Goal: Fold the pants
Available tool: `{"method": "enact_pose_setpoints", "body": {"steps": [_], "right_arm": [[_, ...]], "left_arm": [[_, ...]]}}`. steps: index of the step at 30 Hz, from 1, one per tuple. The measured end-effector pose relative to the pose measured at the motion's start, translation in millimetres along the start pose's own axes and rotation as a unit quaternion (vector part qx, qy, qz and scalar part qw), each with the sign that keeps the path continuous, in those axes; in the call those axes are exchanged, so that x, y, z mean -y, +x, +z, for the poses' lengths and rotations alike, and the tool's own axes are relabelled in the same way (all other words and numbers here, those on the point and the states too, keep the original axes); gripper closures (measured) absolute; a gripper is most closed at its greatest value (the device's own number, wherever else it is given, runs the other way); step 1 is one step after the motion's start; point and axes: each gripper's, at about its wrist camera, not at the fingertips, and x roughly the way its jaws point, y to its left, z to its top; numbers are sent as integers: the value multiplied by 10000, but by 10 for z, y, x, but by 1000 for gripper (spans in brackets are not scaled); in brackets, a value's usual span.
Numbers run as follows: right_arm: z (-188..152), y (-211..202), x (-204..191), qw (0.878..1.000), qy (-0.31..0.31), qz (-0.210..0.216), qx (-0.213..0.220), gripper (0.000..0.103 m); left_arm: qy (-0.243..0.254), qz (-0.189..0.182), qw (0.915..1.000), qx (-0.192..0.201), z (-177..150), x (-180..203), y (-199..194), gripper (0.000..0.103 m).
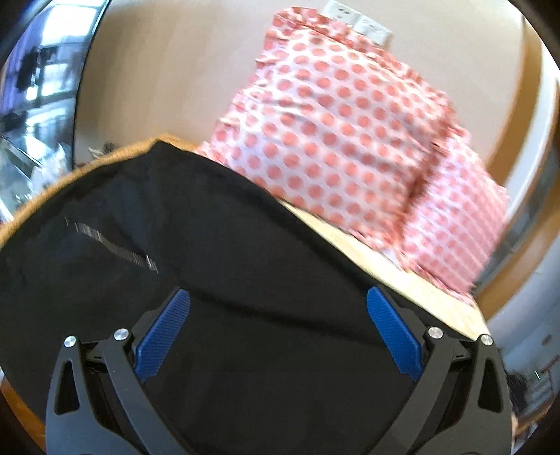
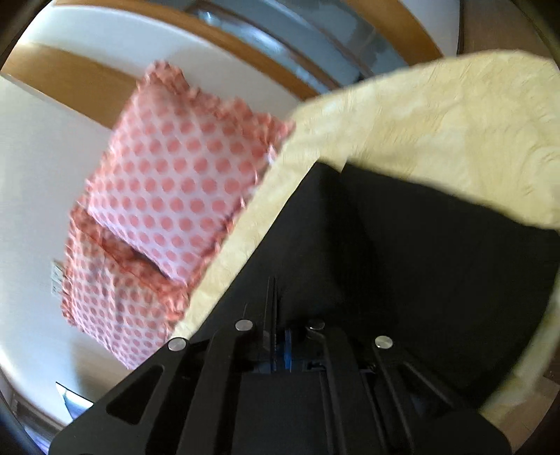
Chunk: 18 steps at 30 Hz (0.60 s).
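The black pants (image 1: 217, 252) lie spread on a cream bedcover (image 1: 395, 276); a zip shows at the left. My left gripper (image 1: 278, 297) is open just above the black cloth, its blue pads (image 1: 164, 332) wide apart and empty. In the right wrist view the pants (image 2: 420, 252) lie on the same cover (image 2: 437, 115). My right gripper (image 2: 274, 301) is shut on a thin edge of the pants, which stands pinched between the closed fingers.
Two pillows with pink dots (image 1: 332, 140) lean against a beige wall with a white socket (image 1: 357, 21) behind the bed. They also show in the right wrist view (image 2: 175, 185). A wooden bed frame (image 2: 70, 80) runs beyond them.
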Motion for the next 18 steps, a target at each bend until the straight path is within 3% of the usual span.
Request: {"method": "enact_pose_setpoints", "body": {"steps": [3,7,9,12,13,15,16,18], "right_arm": [[3,-12,60,9999,106,3,-1,100],[37,38,100,9999,149,43,-50,100],[52,49,84,9999,72,43,-64,100],[79,54,79,10000,-15,35,-85,100],[80,53,78,9999,-11,49,-91,100],[88,52,66,9999,-67,56,-94,100],[92,54,58,9999,-110,36,-96,100],[107,62,41,9998,-185,4,-112,100]], "left_arm": [[73,236,9995,-183,359,36,345,3],[-426,504,9952,-724,780,-41,1034,7],[-515,810,9895,-1076,928,-45,1467,11],[-195,1451,9785,-1455,1060,11,2006,19],[-155,1662,9739,-1538,1076,3,2137,29],[-430,1776,9674,-1750,1070,-104,2357,59],[-764,1587,9665,-1867,1042,-202,2412,89],[-1090,1440,9690,-1686,1011,-303,2298,91]]}}
